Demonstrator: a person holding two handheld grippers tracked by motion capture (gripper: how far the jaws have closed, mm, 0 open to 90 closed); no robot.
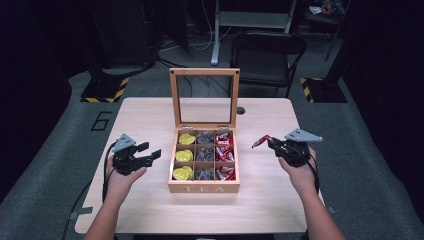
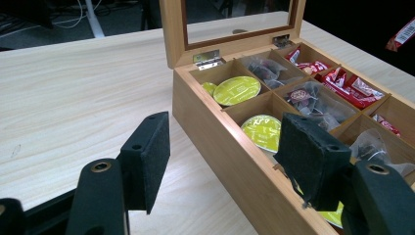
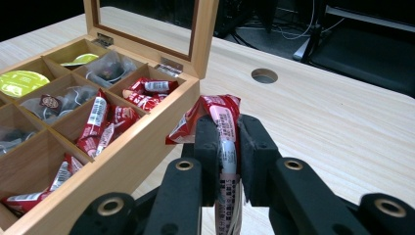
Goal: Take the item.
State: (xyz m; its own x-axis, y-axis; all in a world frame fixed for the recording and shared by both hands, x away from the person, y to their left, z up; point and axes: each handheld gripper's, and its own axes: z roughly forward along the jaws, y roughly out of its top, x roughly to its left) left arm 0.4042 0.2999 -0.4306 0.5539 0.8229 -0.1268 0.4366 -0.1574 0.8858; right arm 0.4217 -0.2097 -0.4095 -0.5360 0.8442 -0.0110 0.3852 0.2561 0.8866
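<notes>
A wooden tea box [image 1: 203, 188] stands mid-table with its glass lid [image 1: 204, 97] raised. Its left column holds yellow-green capsules [image 1: 183, 156], the middle column grey tea bags [image 1: 204, 154], the right column red packets [image 1: 224, 154]. My right gripper [image 1: 272, 143] hovers to the right of the box, shut on a red packet [image 3: 222, 117] that sticks out past the pads [image 3: 207, 142]. My left gripper [image 1: 149, 151] is held to the left of the box, open, with nothing between its pads [image 2: 147, 156]. In the left gripper view the box's near wall [image 2: 220, 152] lies between the jaws.
The light wooden table [image 1: 150, 112] has a round cable hole [image 1: 241, 110] behind the box at the right. A black chair [image 1: 267, 50] and desk legs stand beyond the far edge. Bare tabletop lies on both sides of the box.
</notes>
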